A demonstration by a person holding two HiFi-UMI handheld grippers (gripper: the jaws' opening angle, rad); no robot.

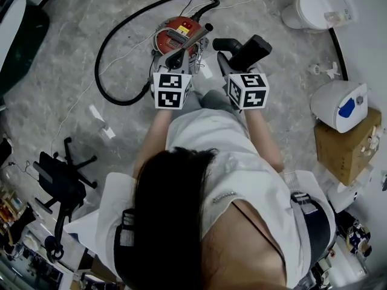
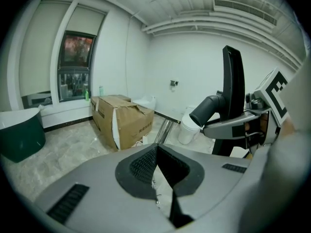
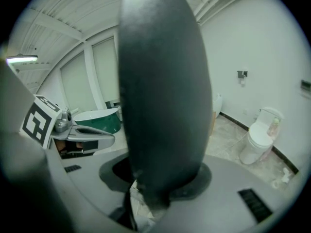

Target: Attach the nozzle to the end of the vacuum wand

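Checking head view: how much room around the grippers?

>> Bare floor (image 1: 84, 77) to the left, past the hose (image 1: 112, 53) loop. Toilet (image 1: 314, 8) sits in the far right corner. The wand (image 1: 196, 37) starts at the left gripper (image 1: 176, 58) tips and crosses the red canister (image 1: 175, 35); contact unclear. Right gripper (image 1: 233, 62) carries the nozzle (image 1: 251, 50) just beside the wand, not touching.

Left gripper view?

>> Jaws pressed together, wand (image 2: 164, 130) just beyond them. Nozzle (image 2: 232, 91) is up right, collar pointing left. Cardboard box (image 2: 119, 118) on the floor behind.

Right gripper view?

>> Pinching the nozzle (image 3: 165, 91), which blocks mid-frame. Left gripper (image 3: 82, 137) at the left edge.
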